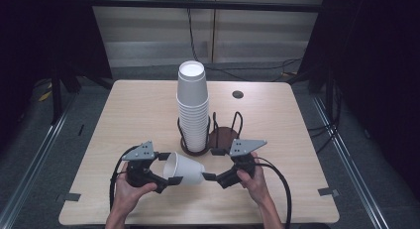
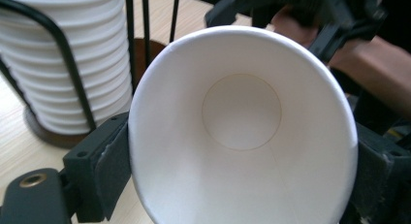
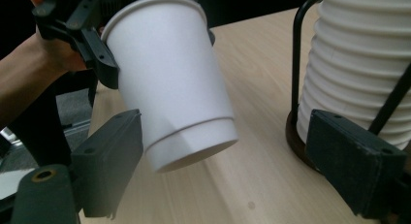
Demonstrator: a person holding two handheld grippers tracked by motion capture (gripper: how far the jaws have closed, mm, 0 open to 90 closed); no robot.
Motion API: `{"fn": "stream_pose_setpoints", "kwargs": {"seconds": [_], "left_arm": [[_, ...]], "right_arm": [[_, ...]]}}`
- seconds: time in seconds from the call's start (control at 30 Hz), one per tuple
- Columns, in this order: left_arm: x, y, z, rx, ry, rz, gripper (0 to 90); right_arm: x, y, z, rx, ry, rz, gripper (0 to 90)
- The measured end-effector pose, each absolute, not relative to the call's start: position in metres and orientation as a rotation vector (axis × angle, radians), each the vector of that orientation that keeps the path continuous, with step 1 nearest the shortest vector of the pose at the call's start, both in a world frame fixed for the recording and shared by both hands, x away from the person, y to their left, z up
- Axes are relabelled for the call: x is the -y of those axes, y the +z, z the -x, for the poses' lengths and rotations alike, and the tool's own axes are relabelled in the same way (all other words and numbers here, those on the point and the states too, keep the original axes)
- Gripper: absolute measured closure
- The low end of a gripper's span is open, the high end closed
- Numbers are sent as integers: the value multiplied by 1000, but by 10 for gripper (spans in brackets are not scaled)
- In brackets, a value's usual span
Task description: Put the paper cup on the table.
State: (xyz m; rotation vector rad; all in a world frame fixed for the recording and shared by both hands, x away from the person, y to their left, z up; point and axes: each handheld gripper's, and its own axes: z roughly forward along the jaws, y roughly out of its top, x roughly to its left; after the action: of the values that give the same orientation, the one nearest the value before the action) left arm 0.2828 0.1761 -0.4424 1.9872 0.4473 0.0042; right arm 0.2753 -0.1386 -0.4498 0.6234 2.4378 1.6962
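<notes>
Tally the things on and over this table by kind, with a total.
Loose paper cup, held in the left tongs: 1
Stack of paper cups: 1
Wire cup holders: 2
Hand-held tongs, counting the right tongs: 2
Total: 6

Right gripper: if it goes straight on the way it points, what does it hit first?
Most likely the base of the white cup that the left gripper holds. The right gripper is open, its jaws either side of that base; depth is unclear.
</notes>
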Motion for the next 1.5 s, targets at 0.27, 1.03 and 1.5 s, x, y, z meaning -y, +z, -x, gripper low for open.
{"fn": "stream_pose_setpoints", "kwargs": {"seconds": [0.27,1.03,1.5], "left_arm": [[-184,-443,-284,-518,23,-2018,111],[-207,-437,-292,-674,82,-2109,110],[-209,-423,-308,-740,126,-2141,111]], "right_arm": [[151,-453,-269,-2242,1666,-703,133],[173,-481,-248,-2008,1577,-905,134],[181,-505,-240,-1886,1527,-973,146]]}}
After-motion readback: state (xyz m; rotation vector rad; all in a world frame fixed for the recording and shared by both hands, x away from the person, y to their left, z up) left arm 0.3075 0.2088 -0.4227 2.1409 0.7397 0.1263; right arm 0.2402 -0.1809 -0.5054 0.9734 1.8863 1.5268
